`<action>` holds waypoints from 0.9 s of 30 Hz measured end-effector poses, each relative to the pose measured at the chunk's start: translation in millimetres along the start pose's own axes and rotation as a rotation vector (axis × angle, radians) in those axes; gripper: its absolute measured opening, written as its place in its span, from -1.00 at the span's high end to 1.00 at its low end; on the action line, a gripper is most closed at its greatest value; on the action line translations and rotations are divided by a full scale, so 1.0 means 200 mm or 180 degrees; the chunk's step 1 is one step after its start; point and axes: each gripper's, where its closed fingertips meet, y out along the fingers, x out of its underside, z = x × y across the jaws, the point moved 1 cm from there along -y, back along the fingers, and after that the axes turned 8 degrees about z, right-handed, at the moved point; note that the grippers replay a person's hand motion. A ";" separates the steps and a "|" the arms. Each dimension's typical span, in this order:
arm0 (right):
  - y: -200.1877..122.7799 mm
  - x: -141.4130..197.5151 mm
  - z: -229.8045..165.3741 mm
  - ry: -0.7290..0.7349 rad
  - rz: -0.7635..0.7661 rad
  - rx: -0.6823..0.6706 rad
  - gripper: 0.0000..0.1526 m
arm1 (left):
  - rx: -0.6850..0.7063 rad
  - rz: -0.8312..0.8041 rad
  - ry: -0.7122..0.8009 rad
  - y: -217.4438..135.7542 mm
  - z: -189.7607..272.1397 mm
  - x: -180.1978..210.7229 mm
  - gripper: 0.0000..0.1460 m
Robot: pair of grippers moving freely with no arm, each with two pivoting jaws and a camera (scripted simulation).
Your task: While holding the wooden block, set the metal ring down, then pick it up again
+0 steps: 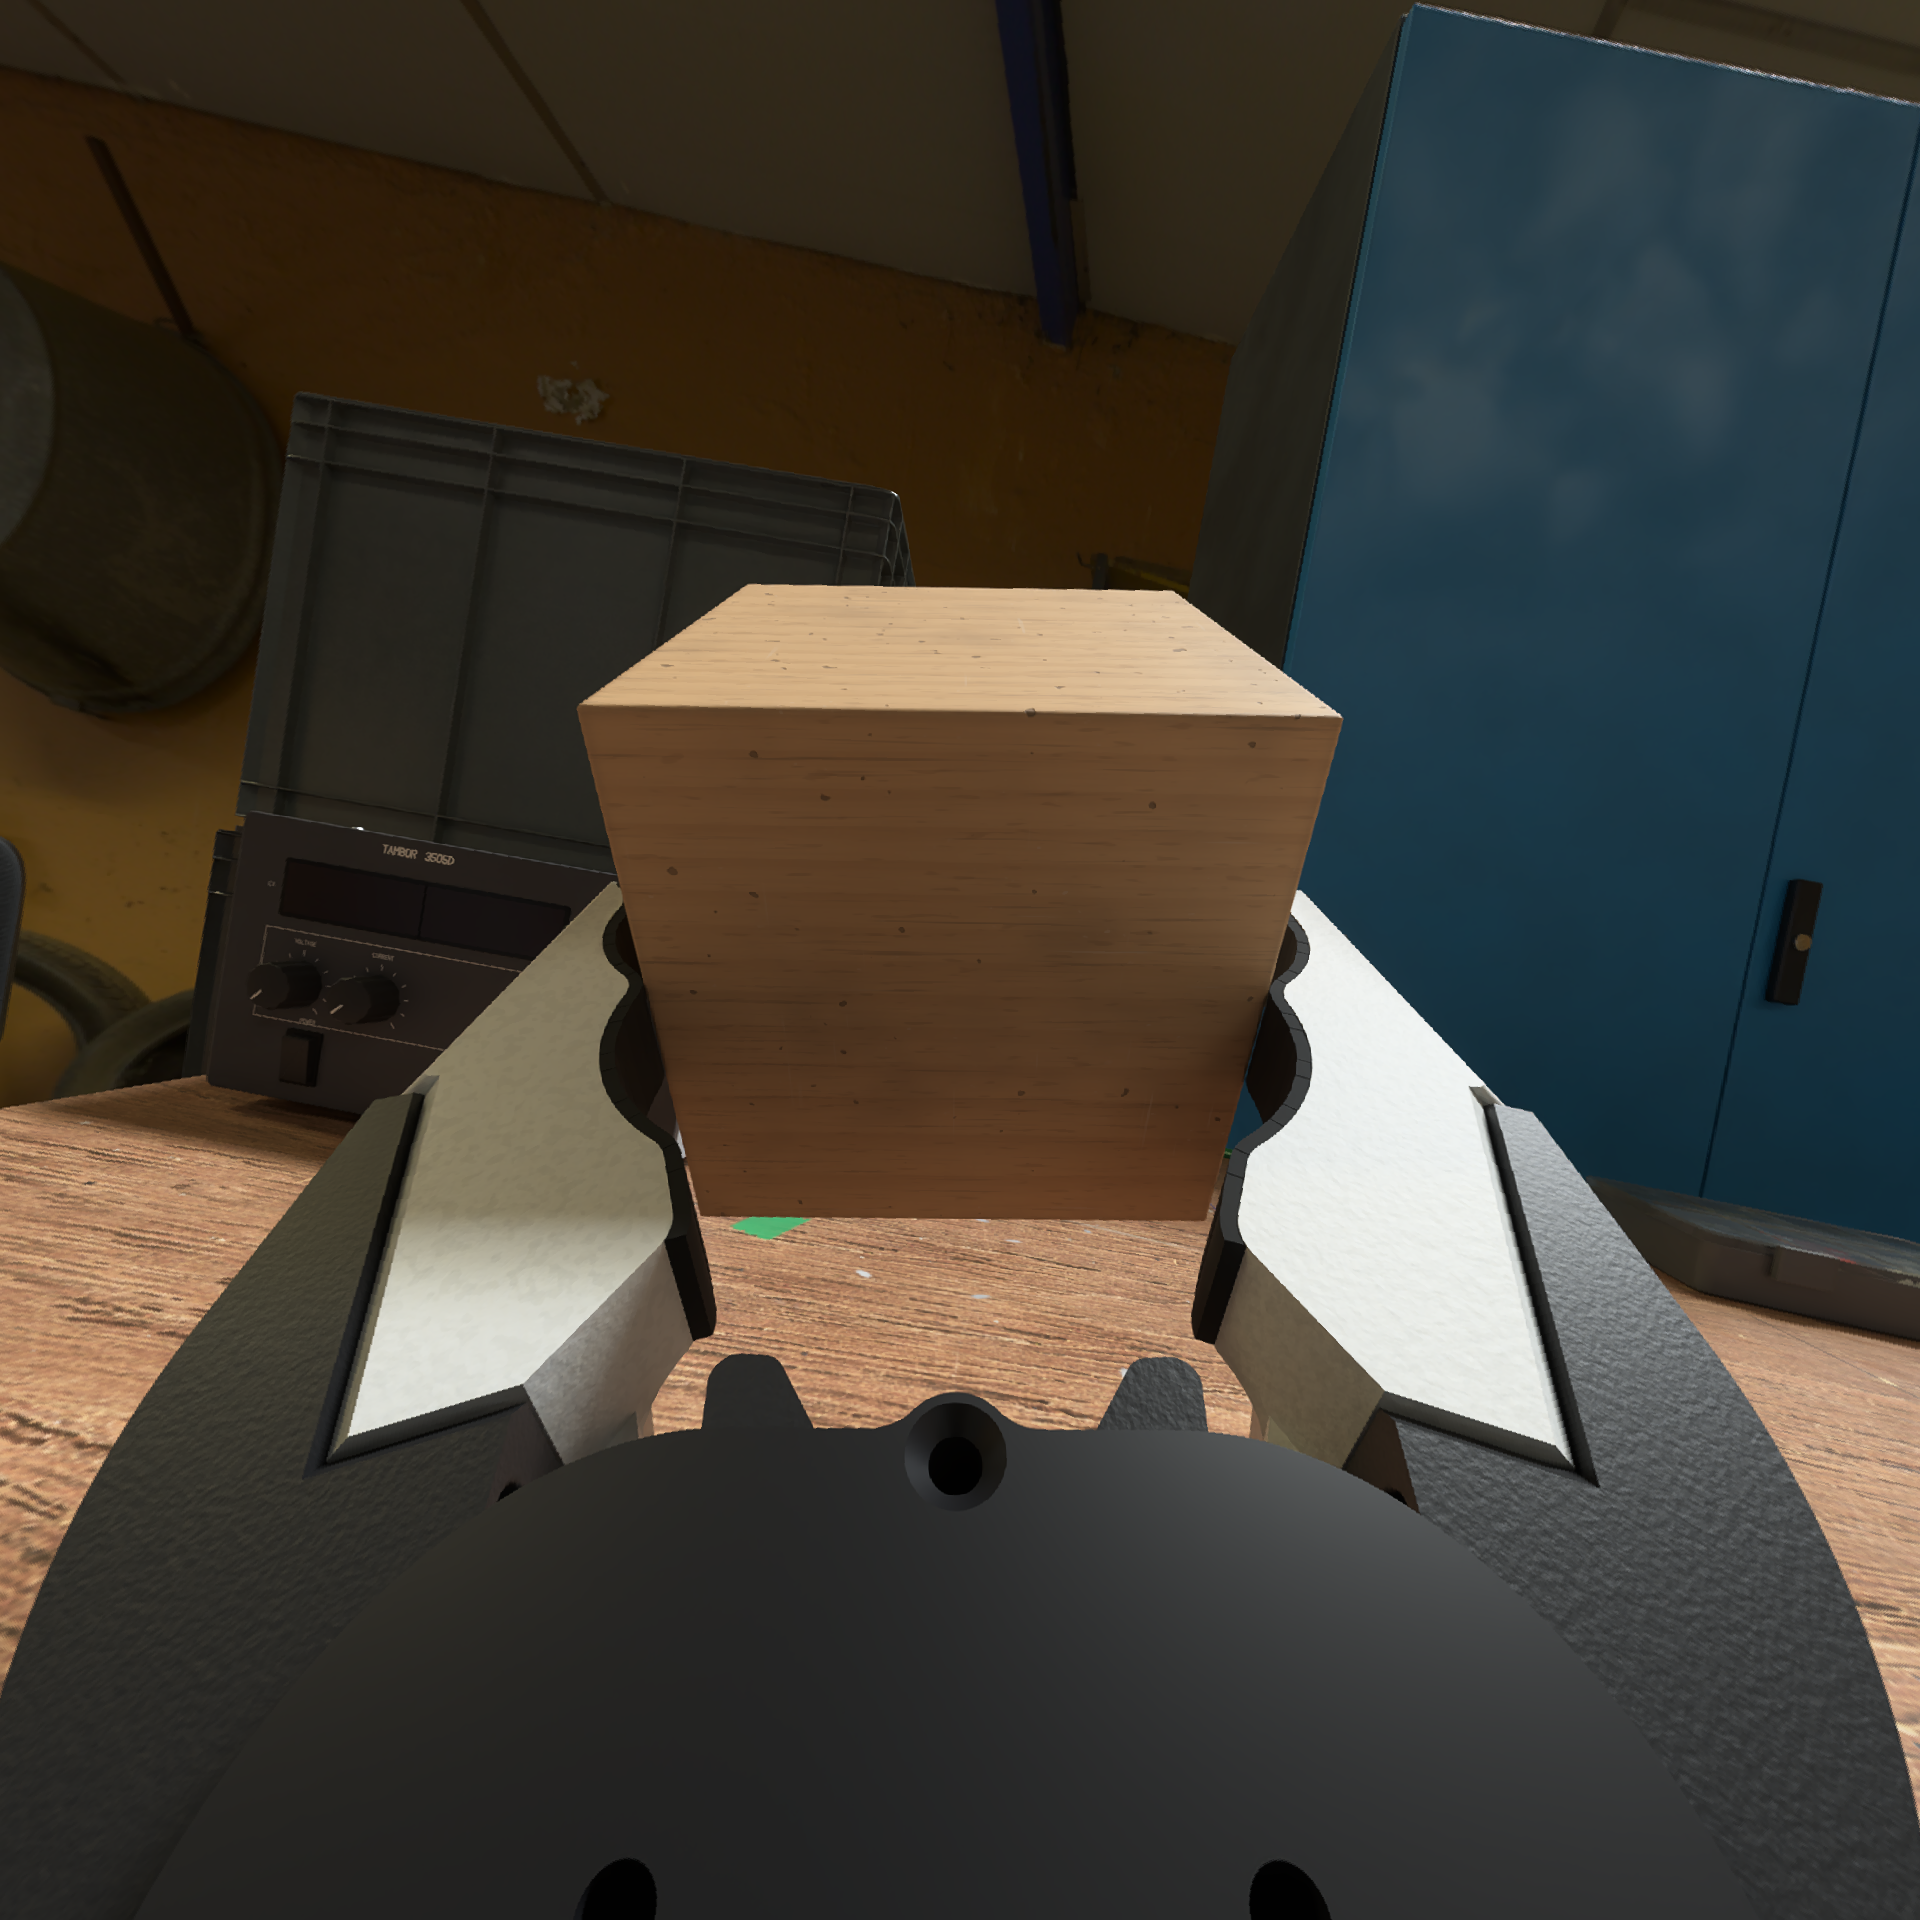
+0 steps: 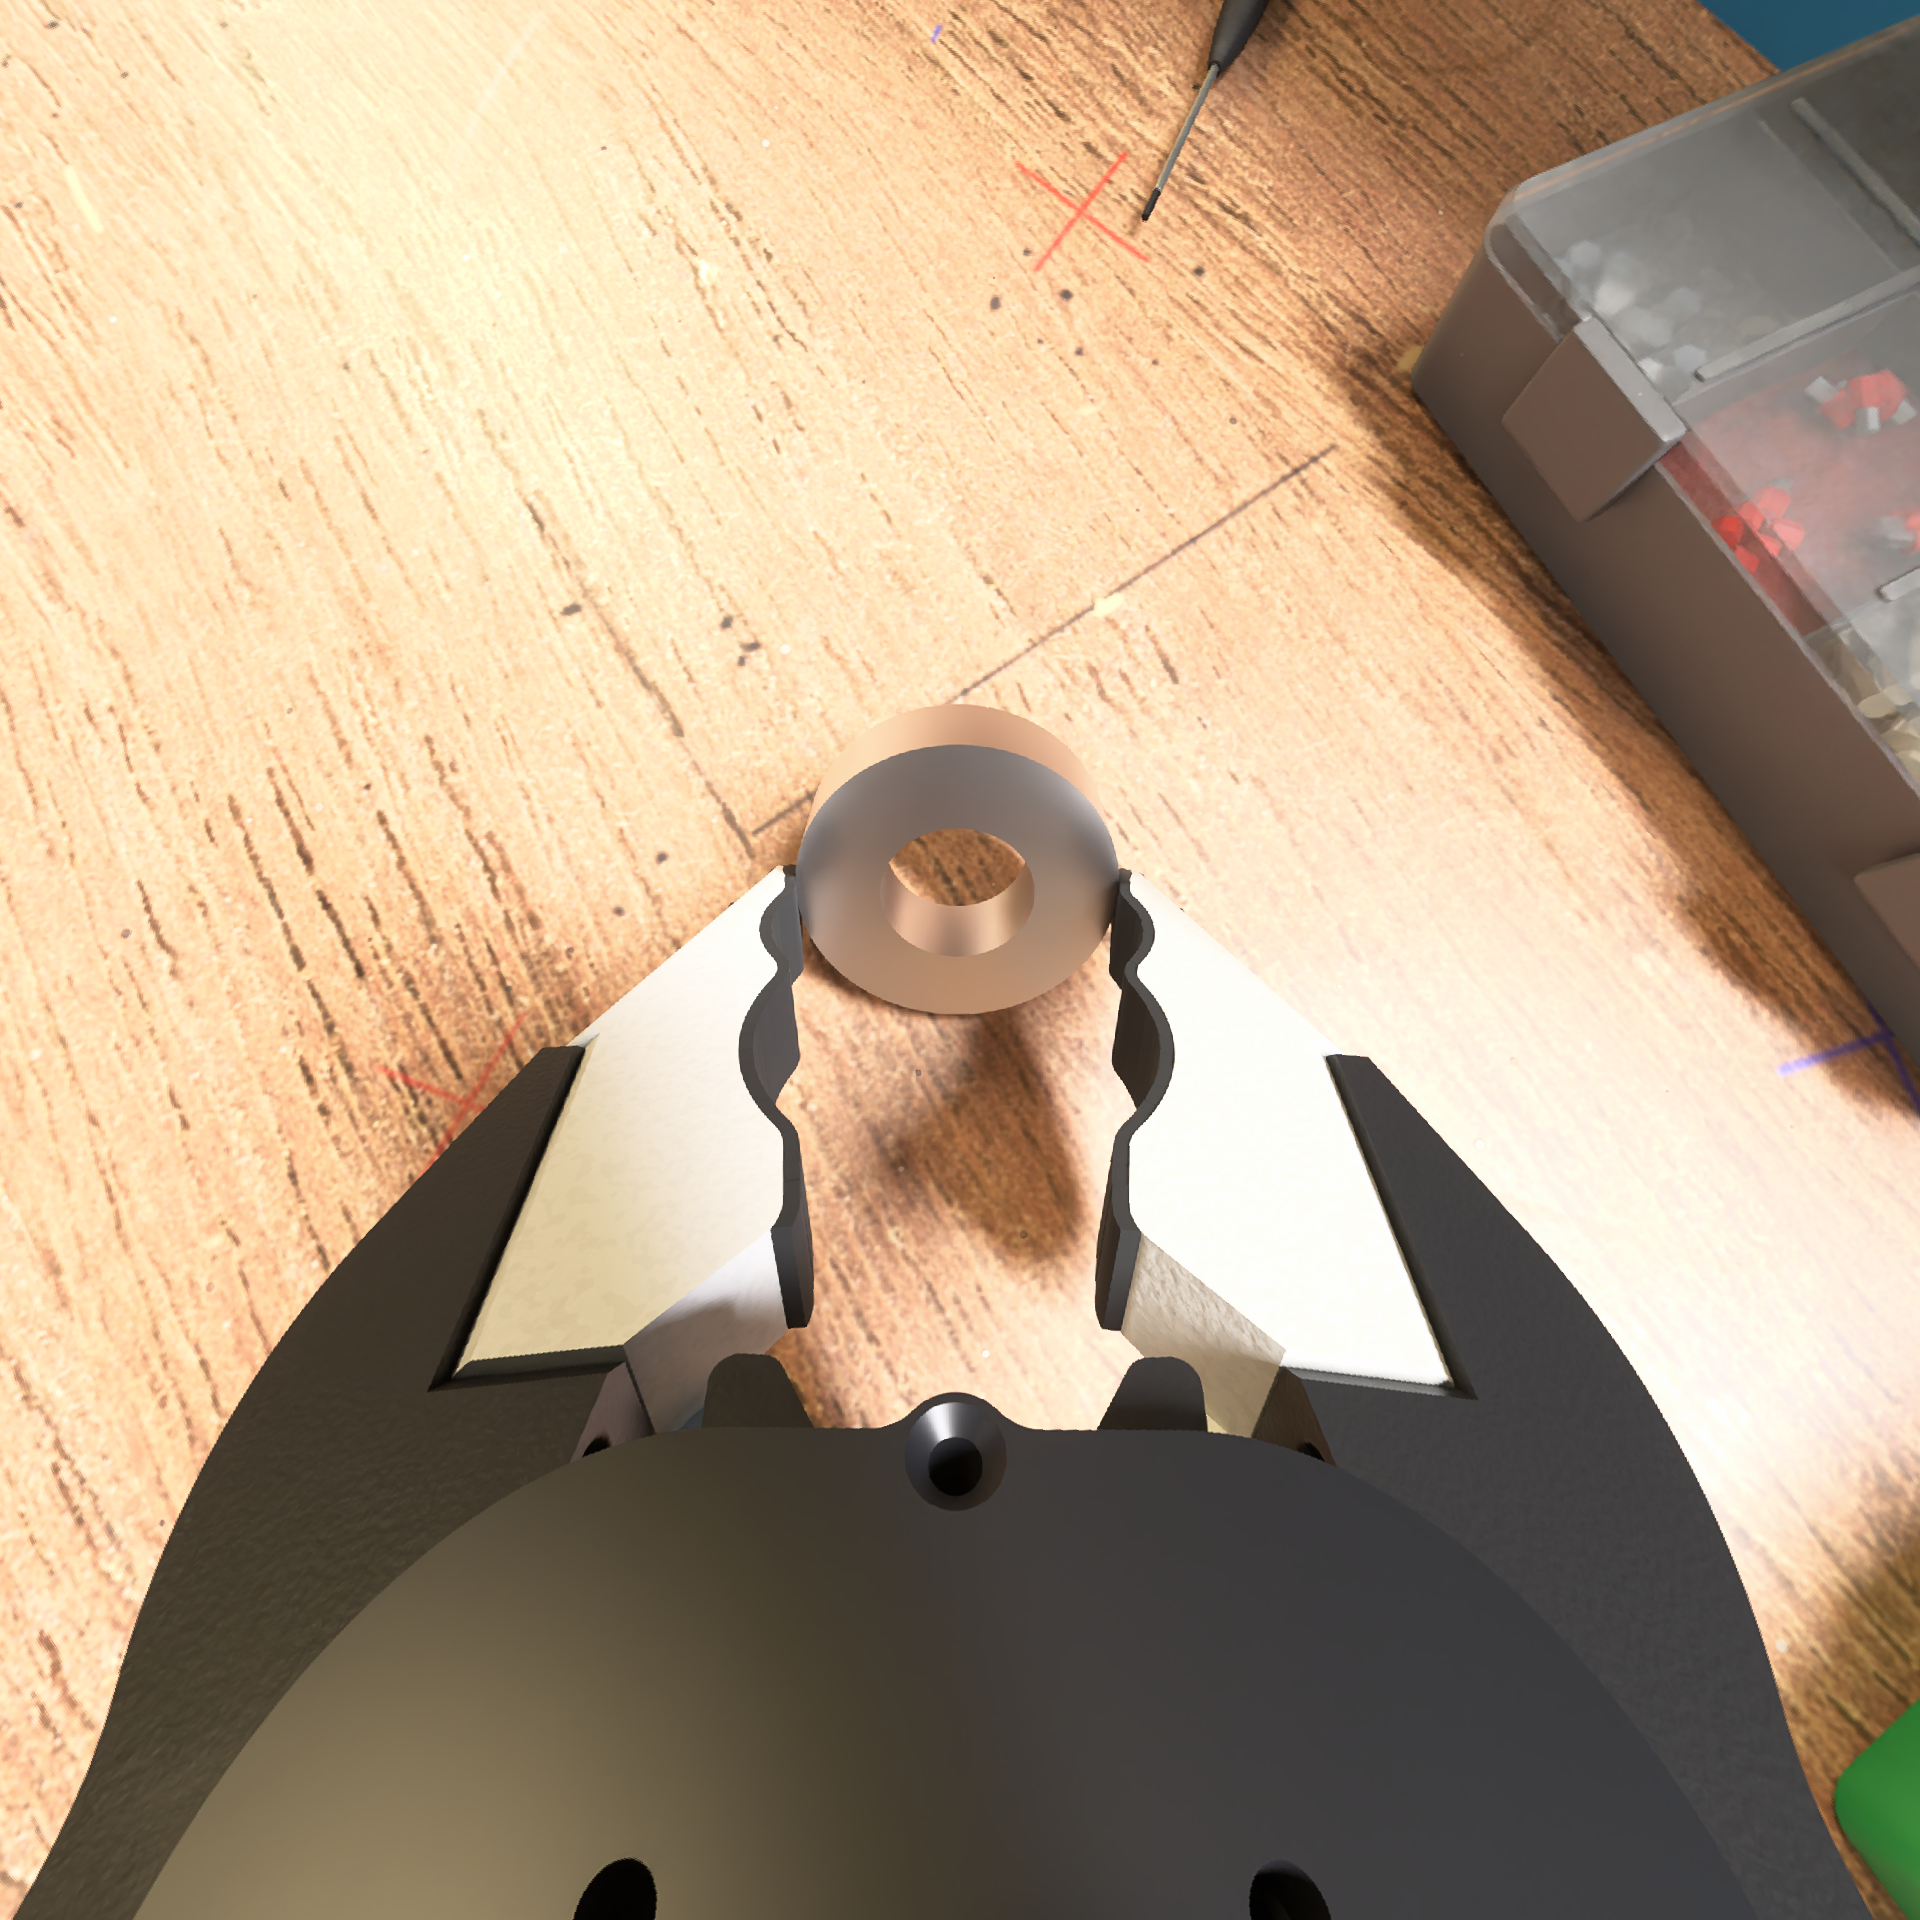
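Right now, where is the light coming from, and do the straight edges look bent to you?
Right wrist view: bright warm light; the metal ring throws a soft shadow on the table toward the camera. Left wrist view: dimmer; the wooden block tapers downward and the blue cabinet leans, from wide-angle distortion.

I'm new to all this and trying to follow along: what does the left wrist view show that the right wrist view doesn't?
Only the left wrist view shows the left gripper clamped on the wooden block, with a grey crate, a dark instrument with knobs and a blue cabinet behind. Only the right wrist view shows the right gripper pinching the metal ring, a parts organiser box and a thin screwdriver. Both show the wooden table.
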 end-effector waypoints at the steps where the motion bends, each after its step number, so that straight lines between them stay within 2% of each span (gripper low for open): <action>1: 0.00 0.00 0.00 -0.0001 0.0000 0.0000 0.22 | 0.0002 0.0000 -0.0003 0.00 0.00 0.00 -0.61; 23: 0.00 0.00 0.01 -0.0043 0.0022 0.0022 0.22 | 0.0002 0.0000 -0.0022 0.00 0.00 0.00 -0.61; 27: -0.02 -0.05 0.03 -0.0210 0.0239 0.0146 0.22 | 0.0000 -0.0006 -0.0018 0.00 0.00 0.00 -0.61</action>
